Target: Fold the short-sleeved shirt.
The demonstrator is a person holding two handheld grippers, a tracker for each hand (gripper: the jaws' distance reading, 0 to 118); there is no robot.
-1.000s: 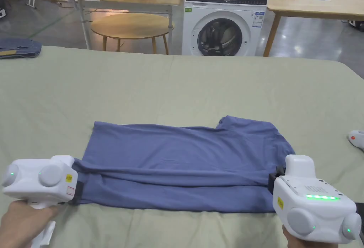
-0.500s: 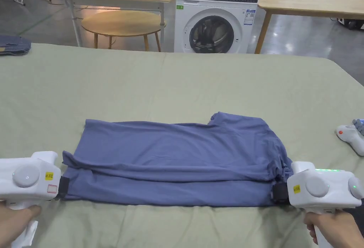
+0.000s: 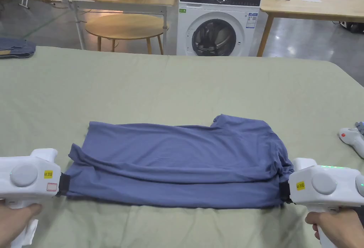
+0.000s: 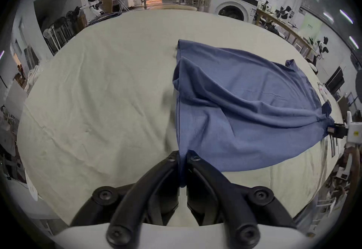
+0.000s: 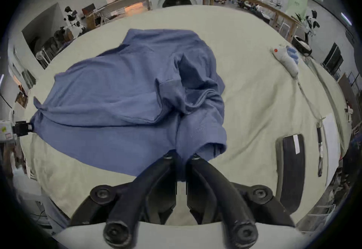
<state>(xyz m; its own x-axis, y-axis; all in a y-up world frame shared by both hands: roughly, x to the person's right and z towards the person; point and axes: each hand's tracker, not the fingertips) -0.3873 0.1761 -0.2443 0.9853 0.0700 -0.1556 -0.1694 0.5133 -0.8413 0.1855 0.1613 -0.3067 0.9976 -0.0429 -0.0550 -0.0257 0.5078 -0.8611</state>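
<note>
The left gripper (image 4: 182,157) has both black jaws pinched together on the hem edge of the blue shirt (image 4: 244,108), with cloth running down between them. In the head view it sits at the near left of the shirt (image 3: 177,163), the left hand (image 3: 16,220) beneath its white housing. The right gripper (image 5: 181,157) is likewise clamped on bunched fabric at the opposite end, where a sleeve and the neck opening crumple together; in the head view the right gripper (image 3: 284,192) meets the shirt's near right corner, held by the right hand (image 3: 332,224).

The shirt lies on a pale green covered table (image 3: 177,81), folded lengthwise into a long band, its upper layer draped over the lower with a soft ridge running between the two grippers. A sleeve tip pokes out at the far edge.

To the right, well apart from the shirt, rests a white handheld device (image 3: 350,140) with a red button, and nearer the right gripper a dark flat object (image 5: 291,171) lies on the cloth. A folded denim garment (image 3: 16,48) sits at the far left corner. Beyond the table stand a washing machine (image 3: 218,16), a round wooden table (image 3: 126,26) and wooden desks.
</note>
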